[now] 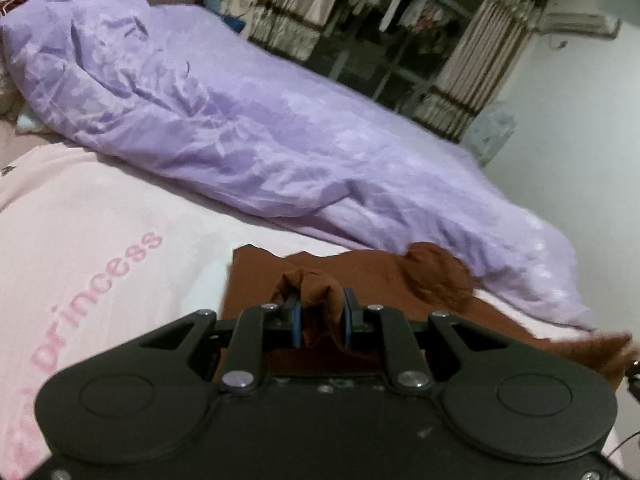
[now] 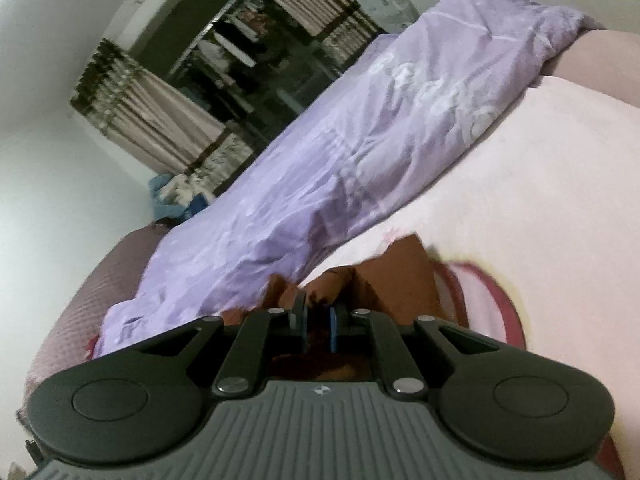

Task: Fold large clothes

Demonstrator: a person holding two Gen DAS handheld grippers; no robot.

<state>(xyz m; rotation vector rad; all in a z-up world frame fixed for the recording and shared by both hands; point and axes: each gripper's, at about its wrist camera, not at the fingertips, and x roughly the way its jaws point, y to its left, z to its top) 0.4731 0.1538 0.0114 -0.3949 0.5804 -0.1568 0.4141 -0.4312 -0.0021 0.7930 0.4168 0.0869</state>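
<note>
A brown garment point(image 1: 372, 276) lies on the pink bed sheet point(image 1: 100, 220) in the left wrist view. My left gripper point(image 1: 320, 306) is shut on a bunched fold of it, lifted a little off the bed. A rounded brown lump point(image 1: 436, 276) of the same cloth sits to the right, by the quilt. In the right wrist view my right gripper point(image 2: 318, 310) is shut on another part of the brown garment point(image 2: 400, 276), which hangs around and below its fingers. The rest of the garment is hidden under both grippers.
A long rumpled lilac quilt point(image 1: 224, 120) lies along the far side of the bed, also in the right wrist view point(image 2: 340, 152). Behind it are a curtained window point(image 1: 384, 40) and white walls. The sheet carries pink "Princess" lettering point(image 1: 104, 300). A red-trimmed print point(image 2: 488, 292) shows on the sheet.
</note>
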